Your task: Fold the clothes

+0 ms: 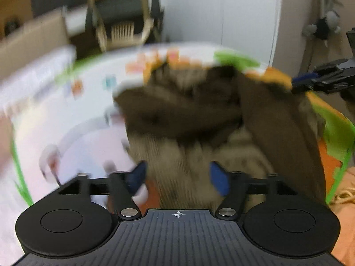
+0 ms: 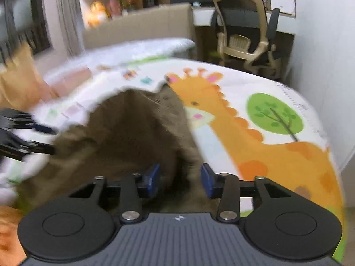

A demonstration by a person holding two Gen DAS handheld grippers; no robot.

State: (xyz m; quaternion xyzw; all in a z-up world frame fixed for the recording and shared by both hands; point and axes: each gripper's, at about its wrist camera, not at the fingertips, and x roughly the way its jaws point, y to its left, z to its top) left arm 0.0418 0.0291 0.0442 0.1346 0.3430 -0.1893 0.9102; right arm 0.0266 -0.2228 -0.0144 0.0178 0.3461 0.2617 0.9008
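The brown garment [image 2: 133, 133] lies bunched on a bed covered by a printed sheet [image 2: 277, 84], toward the near edge of the bed, with one end heaped and part of it folded over itself. In the left wrist view the same garment [image 1: 188, 115] shows a ribbed, lighter brown panel running up to the camera and a darker strip trailing toward the bed's right edge.

The left hand-held gripper [image 1: 178, 177] stands with its blue pads well apart; the ribbed cloth lies between and under them, and the pads do not press on it. The right hand-held gripper [image 2: 179, 180] also has its blue pads parted, with a fold of the garment rising between them; motion blur hides whether either pad touches the cloth, but no pinch shows. Each hand-held gripper appears at the side of the other's view, near the garment's edge.

The sheet carries a cartoon giraffe [image 2: 221, 115] in orange and a green tree [image 2: 275, 114], with small coloured squares further back. A line of small print runs along the sheet's far right edge, too blurred to read. No brand or label can be made out on the garment or the hand-held grippers; only a small crosshair mark shows on each body.

Beyond the bed stands an office chair [image 2: 244, 28] at a desk.
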